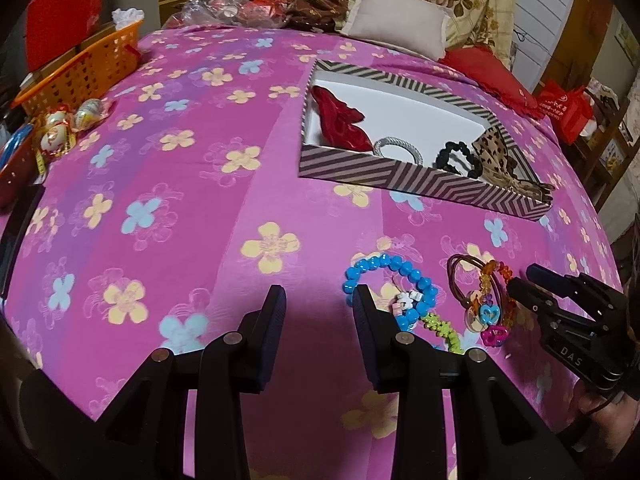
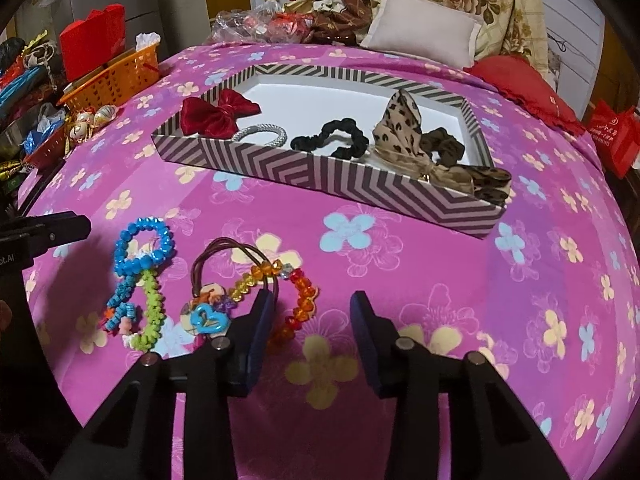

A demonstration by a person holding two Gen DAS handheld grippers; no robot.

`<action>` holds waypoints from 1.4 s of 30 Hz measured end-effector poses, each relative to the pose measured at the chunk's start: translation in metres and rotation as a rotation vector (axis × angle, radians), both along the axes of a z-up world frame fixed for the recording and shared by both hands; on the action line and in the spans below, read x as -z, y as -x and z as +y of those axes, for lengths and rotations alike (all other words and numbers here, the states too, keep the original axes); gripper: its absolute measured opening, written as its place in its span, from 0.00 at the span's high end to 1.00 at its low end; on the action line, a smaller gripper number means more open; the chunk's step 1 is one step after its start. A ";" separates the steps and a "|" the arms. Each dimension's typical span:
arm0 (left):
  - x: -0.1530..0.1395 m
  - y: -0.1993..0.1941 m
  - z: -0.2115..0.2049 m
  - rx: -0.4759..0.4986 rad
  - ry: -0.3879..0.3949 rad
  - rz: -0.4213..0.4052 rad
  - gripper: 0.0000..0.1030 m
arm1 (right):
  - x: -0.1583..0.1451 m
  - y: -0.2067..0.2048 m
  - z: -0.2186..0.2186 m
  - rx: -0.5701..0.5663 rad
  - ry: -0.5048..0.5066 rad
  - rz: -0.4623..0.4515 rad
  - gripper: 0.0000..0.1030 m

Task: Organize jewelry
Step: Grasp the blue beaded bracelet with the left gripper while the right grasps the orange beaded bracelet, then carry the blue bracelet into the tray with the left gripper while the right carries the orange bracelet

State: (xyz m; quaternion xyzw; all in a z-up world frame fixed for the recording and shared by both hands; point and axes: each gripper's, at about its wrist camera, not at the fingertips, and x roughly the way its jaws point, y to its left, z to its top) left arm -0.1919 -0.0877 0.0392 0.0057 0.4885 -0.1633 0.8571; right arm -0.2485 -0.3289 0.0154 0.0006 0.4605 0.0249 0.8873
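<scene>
Both tongs hover over the bed's pink flowered sheet [image 2: 400, 216] near its front edge. The left tongs [image 1: 320, 300] stand apart, beside the blue bead bracelet [image 1: 390, 272]. The right tongs [image 2: 312, 304] stand apart, one finger touching the orange bead bracelet [image 2: 298, 300] beside the brown hair tie [image 2: 224, 256]. Farther back, the striped tray [image 2: 320, 164] holds a red bow [image 2: 218, 114], silver band [image 2: 262, 133], black scrunchie [image 2: 330, 136] and leopard bow [image 2: 404, 128].

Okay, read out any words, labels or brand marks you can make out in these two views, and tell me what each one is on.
"DAS": on the body of the right gripper, seen from the left wrist view.
"ot.AI": cut off at the frame edge, on the left gripper, seen from the right wrist view.
White print on the red bag at the far right: too small and blurred to read.
Nothing readable on the striped box.
</scene>
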 end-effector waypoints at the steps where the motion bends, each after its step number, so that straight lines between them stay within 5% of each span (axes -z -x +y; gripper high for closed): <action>1: 0.001 0.000 -0.002 0.004 -0.002 0.001 0.91 | 0.000 0.000 0.000 -0.001 0.002 0.001 0.60; 17: 0.023 -0.015 -0.016 0.058 0.013 0.067 0.91 | 0.009 -0.006 0.002 -0.018 0.034 -0.002 0.62; 26: 0.025 -0.015 -0.028 0.087 -0.034 0.035 0.91 | 0.008 -0.006 0.009 -0.057 0.044 -0.024 0.79; 28: 0.026 -0.015 -0.028 0.098 -0.027 0.032 1.00 | 0.008 -0.006 0.012 -0.065 0.051 -0.030 0.87; 32: 0.026 -0.016 -0.027 0.122 -0.010 0.035 1.00 | 0.007 -0.003 0.011 -0.061 0.038 -0.045 0.91; 42: -0.010 -0.005 -0.024 0.139 0.061 -0.039 1.00 | -0.029 0.009 0.012 -0.069 0.000 -0.130 0.92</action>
